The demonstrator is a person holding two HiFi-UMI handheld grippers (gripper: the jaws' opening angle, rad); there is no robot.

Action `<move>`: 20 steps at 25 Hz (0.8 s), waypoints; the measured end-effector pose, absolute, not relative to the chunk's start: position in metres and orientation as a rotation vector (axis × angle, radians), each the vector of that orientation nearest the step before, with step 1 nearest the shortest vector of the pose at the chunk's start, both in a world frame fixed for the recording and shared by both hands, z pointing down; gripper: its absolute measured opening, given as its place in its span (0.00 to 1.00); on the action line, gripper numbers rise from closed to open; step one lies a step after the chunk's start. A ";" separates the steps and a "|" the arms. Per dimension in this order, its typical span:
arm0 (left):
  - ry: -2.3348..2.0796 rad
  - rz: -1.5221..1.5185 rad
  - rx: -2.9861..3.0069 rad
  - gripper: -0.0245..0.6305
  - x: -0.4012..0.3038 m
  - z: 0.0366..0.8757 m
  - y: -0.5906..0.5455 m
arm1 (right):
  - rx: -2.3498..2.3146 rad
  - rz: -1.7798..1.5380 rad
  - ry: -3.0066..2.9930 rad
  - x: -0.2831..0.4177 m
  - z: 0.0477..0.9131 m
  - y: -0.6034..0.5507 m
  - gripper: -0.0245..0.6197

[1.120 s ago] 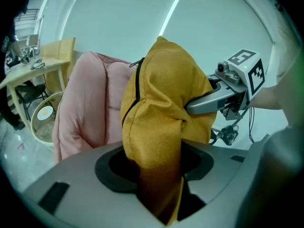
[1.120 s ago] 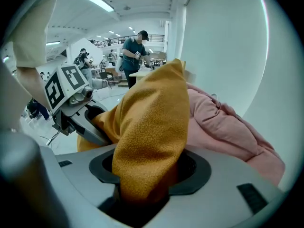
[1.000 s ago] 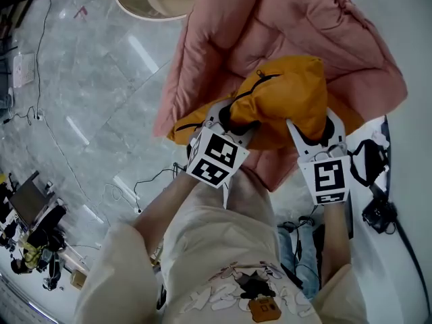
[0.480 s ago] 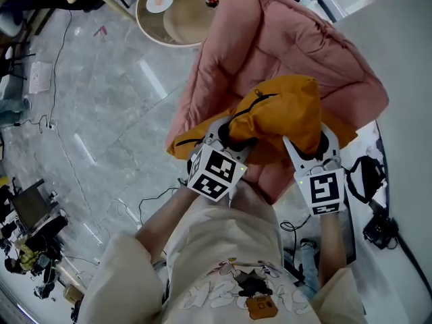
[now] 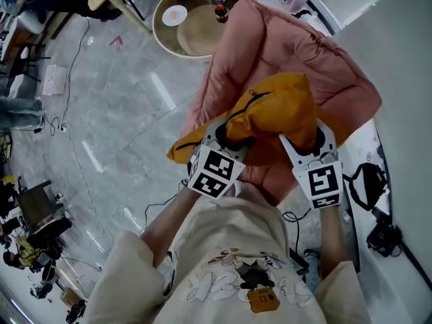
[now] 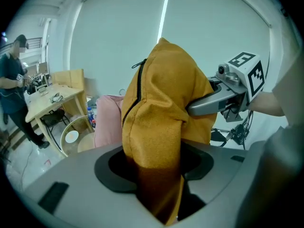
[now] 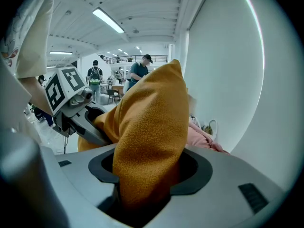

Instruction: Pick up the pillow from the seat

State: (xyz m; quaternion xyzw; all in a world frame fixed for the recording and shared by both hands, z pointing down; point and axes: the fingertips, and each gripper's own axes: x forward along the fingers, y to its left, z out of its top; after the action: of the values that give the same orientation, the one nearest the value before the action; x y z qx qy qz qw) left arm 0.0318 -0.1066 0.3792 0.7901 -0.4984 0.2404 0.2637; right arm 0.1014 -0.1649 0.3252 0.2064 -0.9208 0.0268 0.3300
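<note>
A mustard-yellow pillow (image 5: 280, 110) with a dark zip hangs in the air above the pink padded seat (image 5: 270, 46). Both grippers hold it by its near edge. My left gripper (image 5: 233, 130) is shut on the pillow's left part, and the fabric (image 6: 159, 127) fills its jaws in the left gripper view. My right gripper (image 5: 307, 137) is shut on the right part, with the cloth (image 7: 152, 146) bunched between its jaws. The fingertips are buried in the fabric.
A round glass side table (image 5: 189, 15) with a plate and a bottle stands beyond the seat. A white wall (image 5: 405, 59) runs along the right. Cables and black gear (image 5: 381, 231) lie on the marble floor. People and desks show far off in the gripper views.
Both grippers have risen with the pillow, which now hangs higher above the pink seat. More of the seat and the round table shows beyond it.
</note>
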 end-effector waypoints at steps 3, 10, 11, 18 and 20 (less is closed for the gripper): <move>-1.389 0.661 2.138 0.40 0.026 0.362 -0.106 | 0.541 0.049 -2.443 0.096 0.309 -0.164 0.46; -1.451 0.695 2.167 0.40 0.019 0.324 -0.100 | 0.572 0.004 -2.503 0.093 0.273 -0.155 0.46; -1.460 0.696 2.170 0.40 0.019 0.319 -0.099 | 0.575 -0.003 -2.510 0.093 0.268 -0.153 0.46; -1.492 0.702 2.210 0.40 0.031 0.294 -0.092 | 0.601 -0.053 -2.548 0.107 0.244 -0.144 0.46; -1.506 0.709 2.214 0.40 0.035 0.290 -0.089 | 0.606 -0.057 -2.555 0.112 0.240 -0.141 0.46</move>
State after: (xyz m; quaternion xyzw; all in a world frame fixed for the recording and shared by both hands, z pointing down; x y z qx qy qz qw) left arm 0.0354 -0.0892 0.2900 0.7855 -0.5344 0.2516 0.1847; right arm 0.1122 -0.1405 0.2401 0.2230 -0.9408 -0.0209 0.2546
